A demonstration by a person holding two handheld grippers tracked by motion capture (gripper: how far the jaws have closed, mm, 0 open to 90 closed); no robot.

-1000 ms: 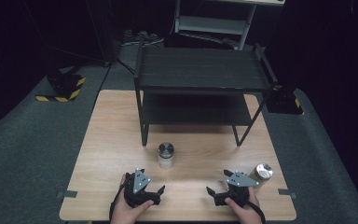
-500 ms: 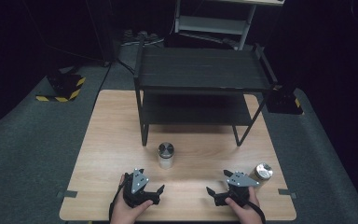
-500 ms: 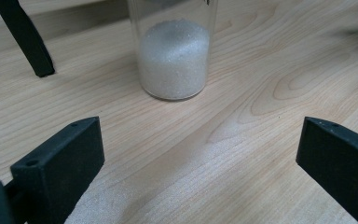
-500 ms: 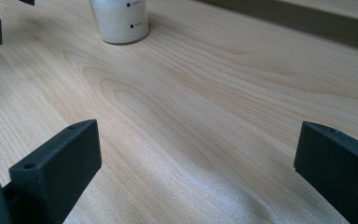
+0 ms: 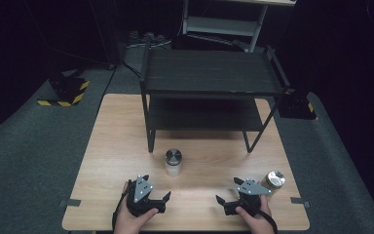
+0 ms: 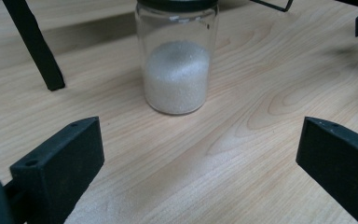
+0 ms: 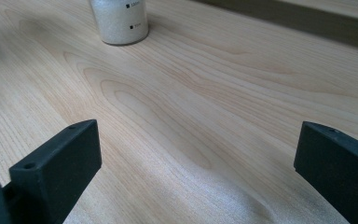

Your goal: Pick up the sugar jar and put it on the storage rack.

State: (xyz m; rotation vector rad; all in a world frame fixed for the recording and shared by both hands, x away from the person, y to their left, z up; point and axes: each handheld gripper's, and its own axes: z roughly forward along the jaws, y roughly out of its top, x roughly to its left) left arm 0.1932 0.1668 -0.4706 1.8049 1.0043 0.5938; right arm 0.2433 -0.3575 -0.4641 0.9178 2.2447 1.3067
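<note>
A glass jar [image 5: 173, 162] with a dark lid and white grains inside stands upright on the wooden table [image 5: 112, 146], just in front of the black rack. The left gripper view has this jar [image 6: 176, 60] straight ahead, some way beyond the jaws. My left gripper [image 5: 159, 201] rests open near the front edge, empty. My right gripper [image 5: 225, 202] is open too, empty, and faces left toward the jar [image 7: 120, 21]. A second jar [image 5: 272, 180] with a gold lid stands right behind the right gripper.
A black two-level rack [image 5: 209, 73] occupies the back half of the table; one leg [image 6: 35, 46] stands left of the jar. Beyond the table are grey carpet, a yellow-black striped block [image 5: 65, 92] and a light metal frame [image 5: 224, 22].
</note>
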